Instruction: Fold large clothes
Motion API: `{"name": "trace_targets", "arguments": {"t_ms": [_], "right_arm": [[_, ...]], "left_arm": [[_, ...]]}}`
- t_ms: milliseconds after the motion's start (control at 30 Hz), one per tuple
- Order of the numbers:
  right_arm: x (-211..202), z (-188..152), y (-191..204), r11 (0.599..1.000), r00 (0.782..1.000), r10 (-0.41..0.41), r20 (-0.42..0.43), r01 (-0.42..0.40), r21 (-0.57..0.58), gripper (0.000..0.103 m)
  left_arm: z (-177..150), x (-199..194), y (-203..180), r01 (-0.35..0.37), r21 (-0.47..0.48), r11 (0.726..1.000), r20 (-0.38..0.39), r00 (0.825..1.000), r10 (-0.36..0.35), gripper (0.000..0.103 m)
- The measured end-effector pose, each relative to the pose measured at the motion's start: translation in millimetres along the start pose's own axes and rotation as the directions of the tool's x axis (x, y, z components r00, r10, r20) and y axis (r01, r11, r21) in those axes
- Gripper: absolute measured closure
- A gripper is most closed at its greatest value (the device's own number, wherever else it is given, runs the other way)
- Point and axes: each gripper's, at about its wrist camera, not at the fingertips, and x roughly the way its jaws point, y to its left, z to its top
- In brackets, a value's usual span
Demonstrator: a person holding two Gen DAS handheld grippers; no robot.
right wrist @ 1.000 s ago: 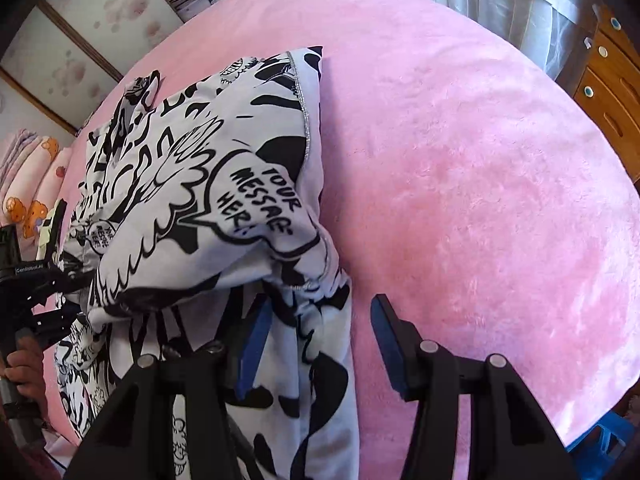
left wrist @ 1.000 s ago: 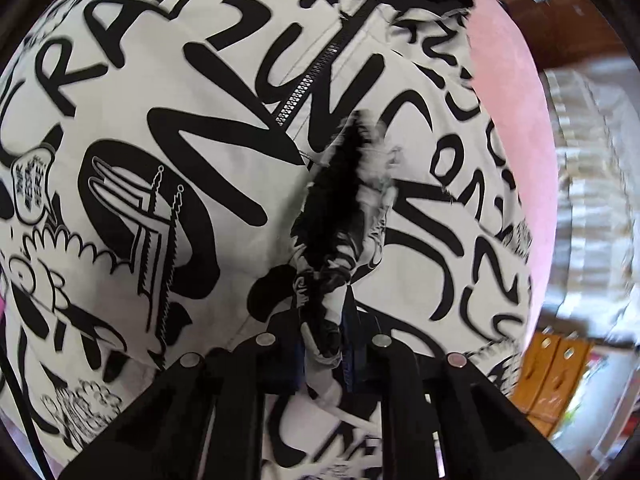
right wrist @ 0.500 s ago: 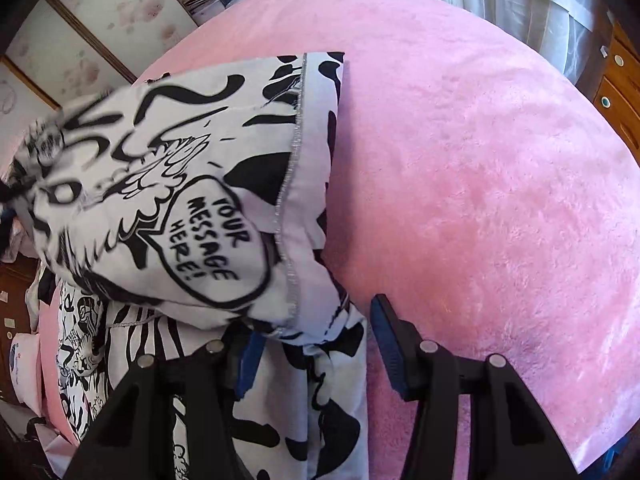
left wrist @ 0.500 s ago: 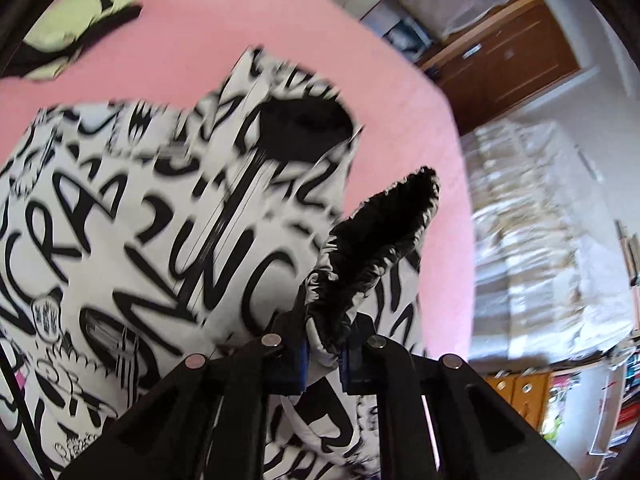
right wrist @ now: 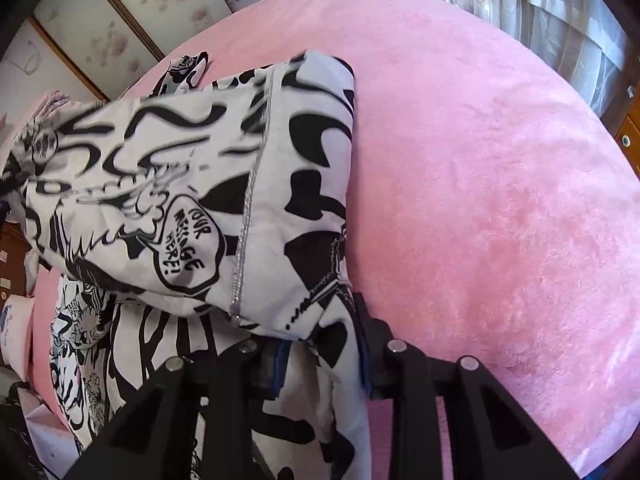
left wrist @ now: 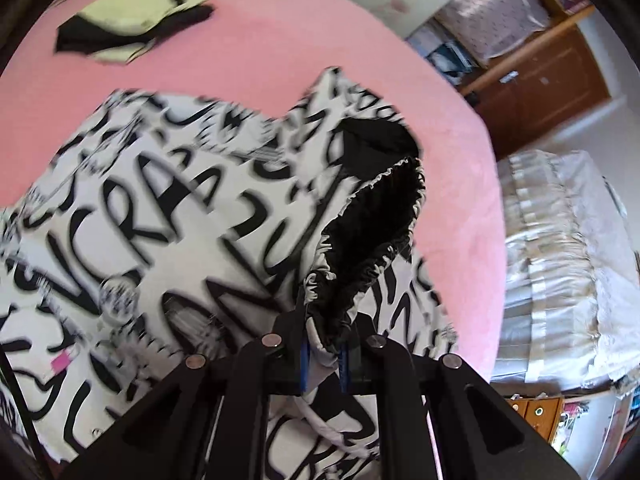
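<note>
Cuff lifted off the jacket while the other jaws closed on its hem

Left wrist view: the left gripper (left wrist: 323, 354) had its jaws pressed together on the black-lined elastic cuff (left wrist: 372, 236) of the printed jacket (left wrist: 152, 220), and since a second earlier the cuff had risen clear of the jacket's body, so more of the pink bed (left wrist: 280, 52) and a folded yellow-and-black garment (left wrist: 136, 20) at the bed's far side came into sight; the jacket lay spread across the middle of the bed. Right wrist view: the right gripper (right wrist: 320, 354) had stood spread beside the jacket's near edge and its jaws were now closing with the hem (right wrist: 324, 336) between them, the raised sleeve (right wrist: 168, 200) hanging above that hem. I judged a two-handed fold was starting.
</note>
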Motion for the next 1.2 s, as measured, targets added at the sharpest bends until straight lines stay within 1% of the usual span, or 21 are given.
{"name": "trace_targets", "arguments": {"t_ms": [100, 233, 300, 333, 500, 600, 800, 867, 933, 1033, 1100, 1133, 1167, 1200], "right_arm": [[-1, 2, 0, 1.000, 1.000, -0.003, 0.022, 0.003, -0.008, 0.076], [-5, 5, -1, 0.999, 0.999, -0.014, 0.038, 0.016, -0.031, 0.076], [-9, 7, -5, 0.999, 0.999, -0.007, 0.045, 0.008, -0.032, 0.076], [-8, 8, -6, 1.000, 0.999, -0.005, 0.038, 0.007, -0.030, 0.079], [-2, 6, -18, 1.000, 1.000, 0.005, 0.002, -0.005, 0.000, 0.084], [4, 6, -21, 1.000, 1.000, 0.001, -0.017, 0.000, 0.013, 0.085], [14, 7, -22, 0.998, 0.998, -0.035, -0.059, 0.038, 0.043, 0.085], [16, 6, -22, 0.998, 0.997, -0.046, -0.066, 0.049, 0.042, 0.085], [17, 7, -22, 0.997, 0.996, -0.051, -0.072, 0.055, 0.046, 0.085], [17, 8, -19, 0.997, 0.995, -0.063, -0.081, 0.066, 0.029, 0.085], [15, 9, -18, 0.997, 0.994, -0.068, -0.090, 0.070, 0.018, 0.085], [15, 10, -18, 0.997, 0.993, -0.070, -0.098, 0.072, 0.012, 0.085], [14, 11, -17, 0.997, 0.991, -0.071, -0.109, 0.072, 0.008, 0.084], [13, 13, -16, 0.998, 0.991, -0.066, -0.118, 0.068, 0.010, 0.083]], "left_arm": [[-14, 4, 23, -0.027, -0.042, 0.999, -0.022, 0.999, 0.026, 0.095], [-30, 14, 43, -0.088, -0.054, 0.995, -0.056, 0.995, 0.085, 0.095], [-35, 20, 52, -0.105, -0.060, 0.993, -0.073, 0.992, 0.101, 0.095], [-37, 23, 55, -0.112, -0.061, 0.992, -0.080, 0.991, 0.107, 0.095], [-44, 42, 65, -0.157, -0.044, 0.987, -0.100, 0.983, 0.152, 0.094], [-48, 54, 68, -0.196, -0.019, 0.981, -0.110, 0.975, 0.192, 0.094], [-59, 75, 84, -0.257, -0.039, 0.966, -0.129, 0.960, 0.250, 0.093], [-63, 82, 86, -0.273, -0.023, 0.962, -0.119, 0.956, 0.268, 0.092], [-65, 88, 83, -0.299, 0.023, 0.954, -0.105, 0.948, 0.299, 0.092], [-67, 91, 72, -0.341, 0.105, 0.934, -0.088, 0.933, 0.350, 0.090], [-66, 90, 68, -0.357, 0.142, 0.923, -0.088, 0.925, 0.371, 0.086], [-65, 90, 68, -0.358, 0.155, 0.921, -0.091, 0.923, 0.374, 0.083], [-64, 88, 67, -0.362, 0.167, 0.917, -0.093, 0.920, 0.380, 0.077], [-62, 86, 67, -0.363, 0.179, 0.914, -0.095, 0.919, 0.384, 0.074]]}}
